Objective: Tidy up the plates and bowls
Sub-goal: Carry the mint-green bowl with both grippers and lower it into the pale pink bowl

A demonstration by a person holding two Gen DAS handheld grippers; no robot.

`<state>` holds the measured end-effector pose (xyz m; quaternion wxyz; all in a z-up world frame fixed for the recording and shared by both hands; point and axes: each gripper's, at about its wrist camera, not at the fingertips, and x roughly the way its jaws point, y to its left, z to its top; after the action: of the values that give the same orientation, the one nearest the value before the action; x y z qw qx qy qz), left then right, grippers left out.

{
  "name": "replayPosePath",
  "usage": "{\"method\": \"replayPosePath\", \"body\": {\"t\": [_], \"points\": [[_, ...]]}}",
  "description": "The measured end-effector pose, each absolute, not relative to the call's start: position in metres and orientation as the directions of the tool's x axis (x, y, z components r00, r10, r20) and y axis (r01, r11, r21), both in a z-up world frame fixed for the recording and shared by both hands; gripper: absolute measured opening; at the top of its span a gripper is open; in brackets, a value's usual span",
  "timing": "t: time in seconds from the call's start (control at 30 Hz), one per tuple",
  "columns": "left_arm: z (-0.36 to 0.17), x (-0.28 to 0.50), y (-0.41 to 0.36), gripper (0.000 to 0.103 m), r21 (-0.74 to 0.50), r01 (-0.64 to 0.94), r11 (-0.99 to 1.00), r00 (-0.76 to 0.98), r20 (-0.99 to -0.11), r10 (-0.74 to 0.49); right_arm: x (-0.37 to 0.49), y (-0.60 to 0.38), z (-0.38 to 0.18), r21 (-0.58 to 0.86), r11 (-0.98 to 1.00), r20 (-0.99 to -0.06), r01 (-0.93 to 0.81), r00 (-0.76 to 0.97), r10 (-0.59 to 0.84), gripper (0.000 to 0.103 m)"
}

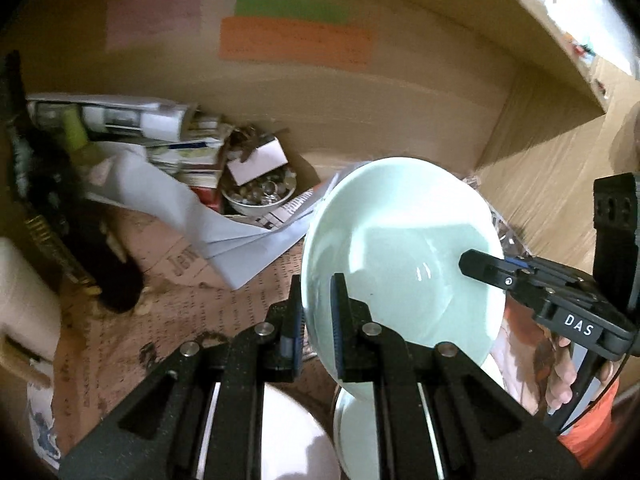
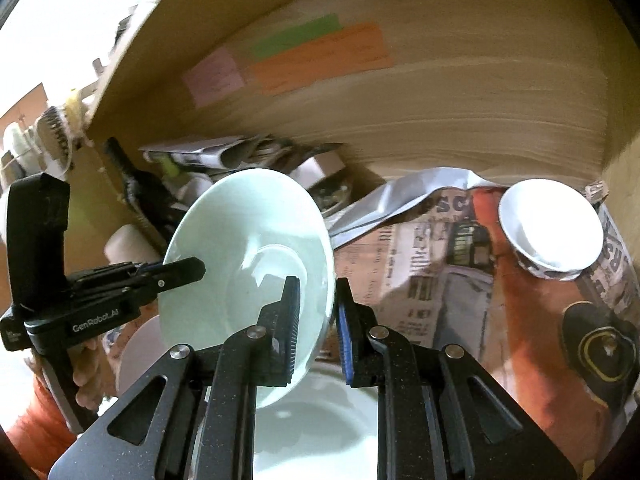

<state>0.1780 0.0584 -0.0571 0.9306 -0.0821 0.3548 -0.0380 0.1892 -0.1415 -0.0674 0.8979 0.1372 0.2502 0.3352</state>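
both hand-held grippers (image 1: 316,320) (image 2: 316,324) clamped, fingers converging

Wooden shelf back wall (image 2: 460,92) with pink, green and orange paper labels (image 1: 294,40) (writing illegible); newspaper lining (image 2: 440,280) underfoot; bright daylight upper left.

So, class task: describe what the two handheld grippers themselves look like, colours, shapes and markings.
Both are matte black with angular, cut-out linkage arms, silver pivot pins and blue ribbed pads inside the jaws. The right gripper carries white "DAS" lettering; the left gripper reads "GenRobot.AI". An orange sleeve shows behind the holding hand.

Writing on the orange note (image 1: 294,42) is too blurred to read.
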Motion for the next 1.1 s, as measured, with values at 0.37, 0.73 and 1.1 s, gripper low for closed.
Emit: {"method": "replayPosePath", "body": {"t": [0.37,0.73,1.1], "points": [[-0.054,0.11,0.086,0.011,-0.193,-0.039,0.981,0.803,-0.591,-0.084,0.156,-0.11,-0.062,0.395,0.684,-0.326,-0.613,0.603,0.728,0.016],[-0.065,0.062,0.118,0.011,-0.201,-0.111,0.973,0.816,-0.577,-0.026,0.138,-0.072,-0.066,0.389,0.632,-0.329,-0.671,0.54,0.775,0.018],[-0.096,0.047,0.141,0.011,-0.232,-0.157,0.96,0.784,-0.62,-0.022,0.136,-0.039,-0.084,0.399,0.61,-0.384,-0.684,0.479,0.789,0.018]]}}
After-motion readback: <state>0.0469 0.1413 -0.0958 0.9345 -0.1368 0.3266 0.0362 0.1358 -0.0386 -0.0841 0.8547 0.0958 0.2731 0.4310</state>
